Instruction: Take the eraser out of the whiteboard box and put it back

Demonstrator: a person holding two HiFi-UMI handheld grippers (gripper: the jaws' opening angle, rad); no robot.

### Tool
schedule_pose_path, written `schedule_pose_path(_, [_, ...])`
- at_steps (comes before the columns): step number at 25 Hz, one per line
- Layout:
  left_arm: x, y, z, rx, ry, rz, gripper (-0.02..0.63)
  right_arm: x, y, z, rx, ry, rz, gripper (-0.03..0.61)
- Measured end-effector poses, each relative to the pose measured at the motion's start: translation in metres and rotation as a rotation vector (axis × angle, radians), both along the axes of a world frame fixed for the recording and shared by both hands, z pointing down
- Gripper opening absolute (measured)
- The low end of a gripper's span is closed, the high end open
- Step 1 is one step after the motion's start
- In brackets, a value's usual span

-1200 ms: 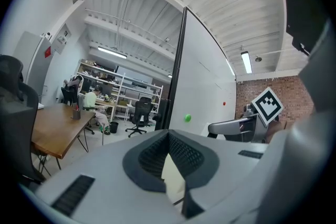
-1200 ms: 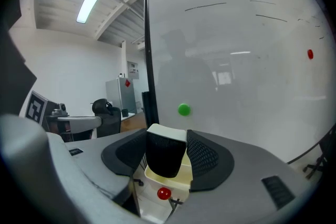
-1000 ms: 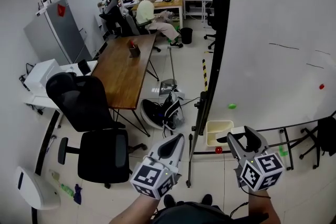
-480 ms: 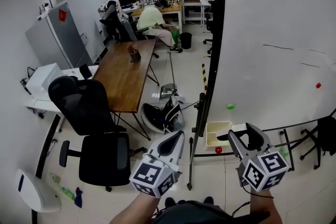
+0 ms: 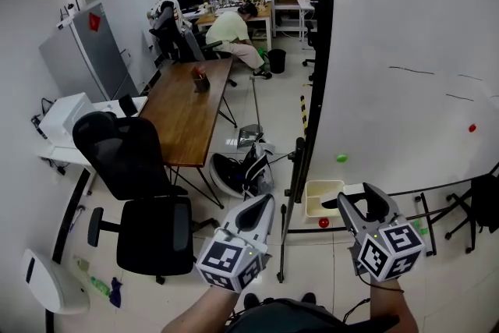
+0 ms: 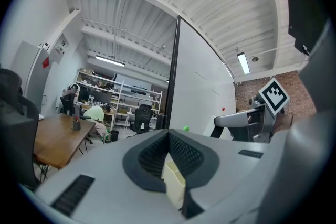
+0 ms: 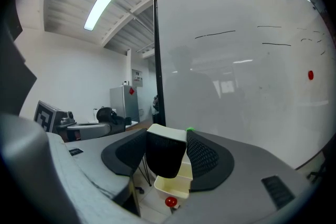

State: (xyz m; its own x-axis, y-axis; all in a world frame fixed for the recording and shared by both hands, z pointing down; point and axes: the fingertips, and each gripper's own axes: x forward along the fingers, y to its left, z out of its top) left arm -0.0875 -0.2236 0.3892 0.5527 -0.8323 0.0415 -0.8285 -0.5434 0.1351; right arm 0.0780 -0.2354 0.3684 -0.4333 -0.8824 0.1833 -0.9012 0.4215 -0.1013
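Observation:
A black-and-white eraser sits between the jaws of my right gripper, which is shut on it. Just below and beyond it is the cream whiteboard box, open at the top. In the head view my right gripper is held close to the box at the foot of the whiteboard. My left gripper hangs shut and holds nothing, left of the board's black frame post. In the left gripper view the left gripper points toward the same box.
A red magnet lies under the box and a green magnet sticks on the board. Left of the board stand a wooden table, black office chairs and a bag on the floor. A person sits at the far desk.
Both grippers have stayed almost where they were, the right one still holding the eraser. The seated person at the back has bent forward.

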Motion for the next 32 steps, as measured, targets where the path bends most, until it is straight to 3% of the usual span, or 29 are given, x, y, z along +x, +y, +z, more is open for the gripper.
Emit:
schedule_pose_path(7, [0.006,-0.004,0.025,-0.058,-0.004,0.025,0.028,0.002,-0.016,0.036,-0.050,0.024,0.013,0.261])
schedule_pose_path(18, [-0.001,-0.020,0.074,-0.156,-0.008,-0.006,0.028,0.000,-0.042,0.111,-0.152,0.083,0.017,0.261])
schedule_pose_path(32, [0.005,-0.025,0.103,-0.208,-0.011,0.007,0.028,-0.002,-0.062,0.182,-0.264,0.166,0.047,0.261])
